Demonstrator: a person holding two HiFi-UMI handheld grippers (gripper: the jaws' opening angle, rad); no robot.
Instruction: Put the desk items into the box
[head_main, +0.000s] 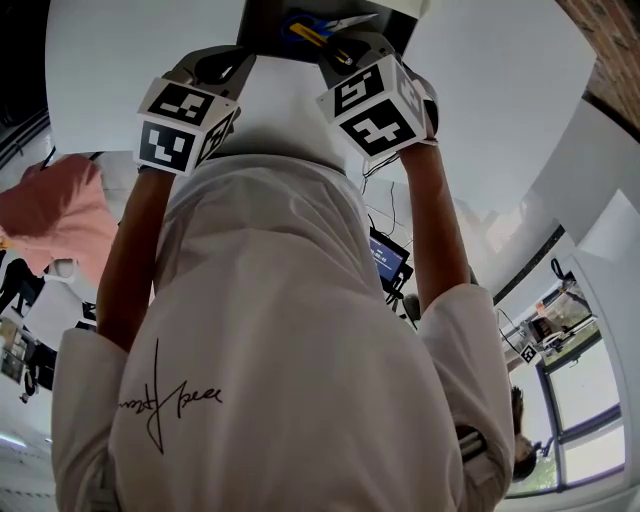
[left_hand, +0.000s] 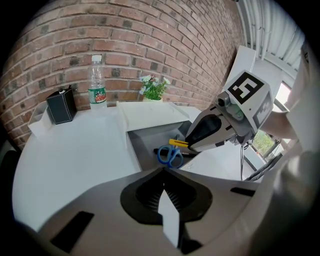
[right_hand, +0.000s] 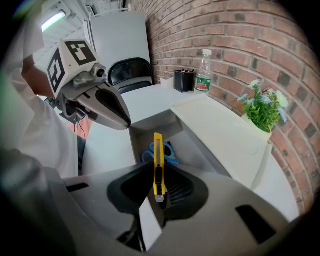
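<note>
Left arm: the bare forearm reaches straight forward out of a white sleeve, and the hand is hidden behind the marker cube.
Left gripper (left_hand: 163, 172): the jaws are pressed together with nothing between them. The tip points at the near edge of the box, level with the other gripper.
Table (left_hand: 75, 150): white and round, spreading ahead of and to the left of the left gripper.
Black holder (left_hand: 61, 106): far ahead and left of the left gripper, against the brick wall.
Bottle (left_hand: 97, 82): upright, just right of the holder.
Box (left_hand: 145, 145): grey and open, directly ahead of both gripper tips. Its pale lid (right_hand: 220, 130) seems to lie folded back on the far side.
Scissors (left_hand: 170, 155): blue-handled, lying inside the box just beyond the left gripper's tip and below the right gripper's tip.
Plant (left_hand: 154, 88): a small flowering pot behind the box, by the wall.
Utility knife (right_hand: 158, 160): yellow and slim, clamped in the right gripper, with its free end sticking out forward over the box opening.
Right gripper (right_hand: 158, 175): the jaws are closed on the knife's rear part, and the tip is held over the box.
Right arm: the forearm is extended forward, parallel to the left one.
</note>
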